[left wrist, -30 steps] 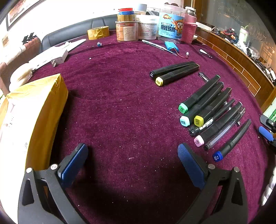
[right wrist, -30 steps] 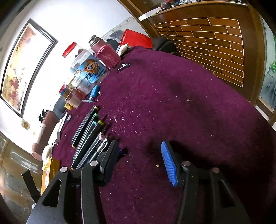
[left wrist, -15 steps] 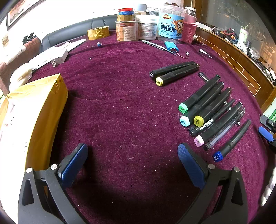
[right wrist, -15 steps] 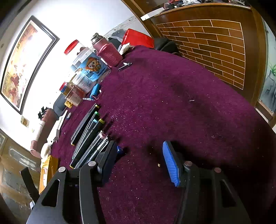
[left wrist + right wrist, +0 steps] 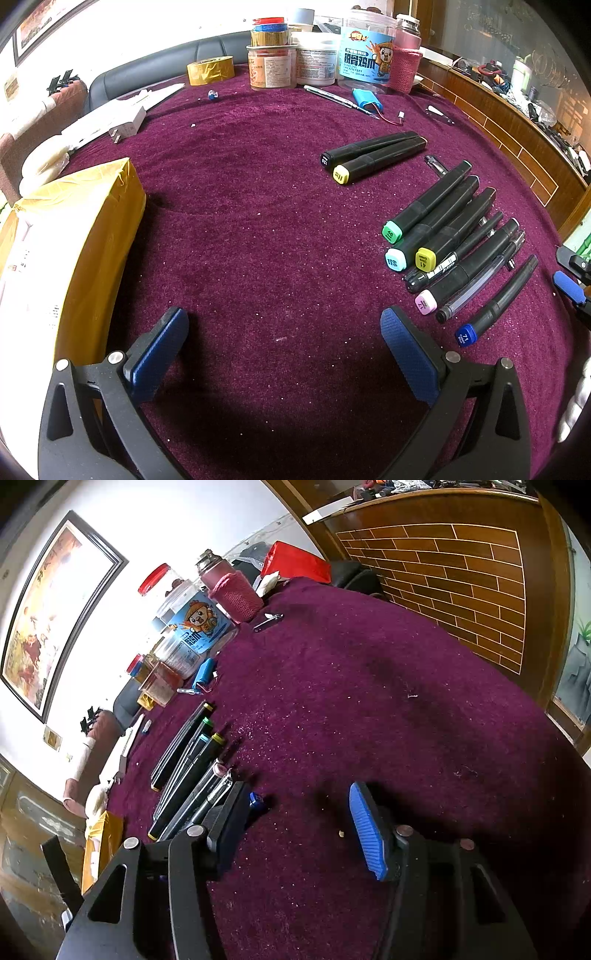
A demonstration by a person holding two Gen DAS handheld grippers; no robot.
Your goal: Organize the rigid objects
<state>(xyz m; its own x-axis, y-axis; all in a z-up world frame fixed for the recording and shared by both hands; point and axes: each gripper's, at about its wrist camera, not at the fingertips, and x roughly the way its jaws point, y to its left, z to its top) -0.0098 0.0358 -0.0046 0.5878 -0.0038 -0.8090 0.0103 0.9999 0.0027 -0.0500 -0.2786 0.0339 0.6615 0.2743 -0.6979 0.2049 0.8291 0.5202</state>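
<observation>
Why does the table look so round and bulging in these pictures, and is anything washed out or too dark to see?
Left wrist view: the fisheye lens bends the purple tablecloth into a dome; the wall behind the jars is blown out white, and shadow darkens the cloth under the left gripper. Right wrist view: the picture is tilted, the wall is overexposed, and the right gripper casts a dark patch.

Toward the right edge of my purple cloth, the marker caps carry numbers: green cap (image 5: 392, 233) reads 48, cyan cap (image 5: 395, 259) 66, yellow cap (image 5: 425, 259) 41, blue cap (image 5: 466, 335) 71. The yellow-capped marker (image 5: 340, 174) nearer the middle shows 112 (I think). At the far edge, the clear jar (image 5: 364, 55) bears large Chinese characters beside a cartoon figure.
</observation>
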